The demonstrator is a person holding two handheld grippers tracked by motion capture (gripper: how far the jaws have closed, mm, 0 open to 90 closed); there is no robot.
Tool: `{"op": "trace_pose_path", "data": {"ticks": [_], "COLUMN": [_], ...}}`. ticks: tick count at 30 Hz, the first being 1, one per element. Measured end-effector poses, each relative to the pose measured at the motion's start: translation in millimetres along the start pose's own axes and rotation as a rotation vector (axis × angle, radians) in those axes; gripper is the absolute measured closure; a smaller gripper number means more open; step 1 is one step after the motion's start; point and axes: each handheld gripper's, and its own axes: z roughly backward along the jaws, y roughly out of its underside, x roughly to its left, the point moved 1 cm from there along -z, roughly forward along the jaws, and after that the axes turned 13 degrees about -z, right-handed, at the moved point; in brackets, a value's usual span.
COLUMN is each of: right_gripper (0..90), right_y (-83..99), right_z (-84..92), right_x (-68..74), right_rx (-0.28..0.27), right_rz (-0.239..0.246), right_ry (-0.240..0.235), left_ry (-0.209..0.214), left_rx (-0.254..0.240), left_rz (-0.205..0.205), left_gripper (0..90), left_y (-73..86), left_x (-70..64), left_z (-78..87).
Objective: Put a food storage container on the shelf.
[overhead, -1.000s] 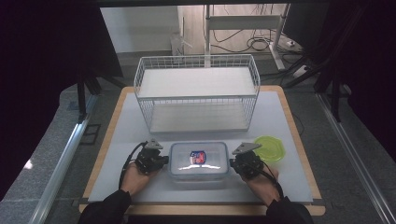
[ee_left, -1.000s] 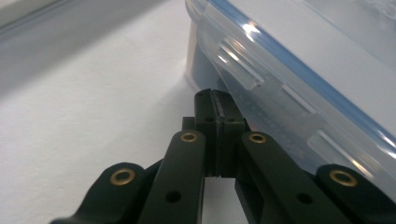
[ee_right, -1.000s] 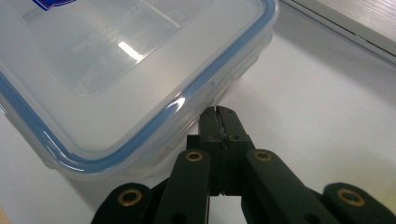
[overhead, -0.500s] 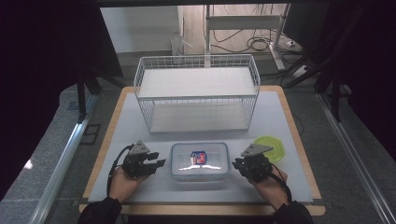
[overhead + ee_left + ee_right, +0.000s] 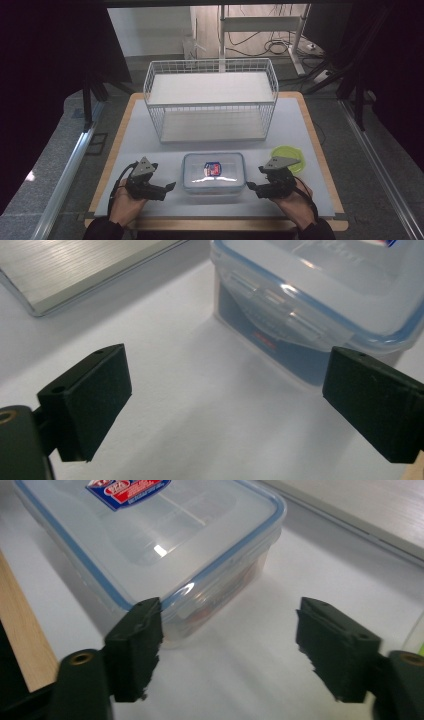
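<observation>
Flanking a clear plastic container (image 5: 214, 173), the two grippers were held low over the near part of the white table (image 5: 130, 135). The left gripper (image 5: 169, 186) was seen just left of the container, its jaws having just been opening, spread wide with nothing between them. The right gripper (image 5: 250, 186) was placed just right of it, jaws likewise just opened and empty, one jaw close by the container's corner. The container, lidded with a blue seal and a red-and-blue label, was set near the front edge. A white wire basket (image 5: 210, 102) was stood beyond it, and a green lid (image 5: 292, 155) lay at the far right.
</observation>
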Motion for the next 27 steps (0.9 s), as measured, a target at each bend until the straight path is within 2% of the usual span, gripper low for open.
{"op": "trace_pose_path", "data": {"ticks": [3, 6, 9, 12, 13, 14, 15, 17, 18, 19, 21, 23, 24, 27], "right_gripper": [18.7, 14.8, 14.3, 12.4, 11.8, 11.8, 10.3, 9.9, 8.7, 7.4, 6.1, 3.4, 1.7, 1.1], "right_y": [-1.3, -2.4, -3.8, -7.7, -9.0, -9.0, -11.5, -12.9, -15.6, -16.7, -17.6, -18.8, -18.8, -18.4], "right_z": [-1.6, -3.6, -4.3, -6.6, -7.5, -7.5, -10.5, -12.3, -15.5, -17.3, -19.1, -22.6, -27.3, -31.0], "right_x": [-1.5, -1.4, -1.1, -0.2, -0.1, -0.1, 0.9, 1.8, 3.4, 4.4, 5.1, 6.3, 7.1, 8.1], "right_rx": [-0.006, 0.001, 0.000, -0.003, -0.004, -0.004, -0.003, 0.001, 0.011, 0.018, 0.026, 0.044, 0.070, 0.094], "right_rz": [-0.008, -0.008, -0.006, -0.008, -0.011, -0.011, -0.010, -0.014, -0.021, -0.025, -0.030, -0.040, -0.045, -0.052], "right_ry": [-0.018, -0.036, -0.046, -0.069, -0.077, -0.077, -0.087, -0.089, -0.090, -0.091, -0.094, -0.109, -0.130, -0.146], "left_ry": [0.012, 0.014, 0.057, 0.089, 0.115, 0.115, 0.147, 0.161, 0.191, 0.191, 0.223, 0.245, 0.256, 0.272], "left_rx": [-0.019, -0.011, -0.013, -0.017, -0.028, -0.028, -0.037, -0.039, -0.032, -0.032, -0.026, -0.020, -0.011, 0.011], "left_rz": [0.014, 0.018, 0.040, 0.039, 0.039, 0.039, 0.032, 0.027, 0.025, 0.025, 0.028, 0.032, 0.038, 0.047], "left_gripper": [4.1, 4.8, 5.1, 4.7, 4.3, 3.9, 3.5, 3.1, 1.7, 1.2, 0.7, 0.0, 0.0, 0.0], "left_y": [-0.7, -3.2, -7.3, -13.1, -18.9, -18.9, -25.6, -28.7, -33.8, -33.8, -37.1, -38.5, -39.1, -39.6], "left_x": [1.6, 1.9, 1.1, -0.3, -1.3, -1.3, -2.5, -3.2, -4.0, -4.0, -3.5, -2.6, -2.2, -2.9], "left_z": [0.1, 0.7, -0.1, -1.1, -2.1, -2.1, -4.2, -5.7, -9.6, -9.6, -15.9, -21.4, -25.0, -33.3]}}
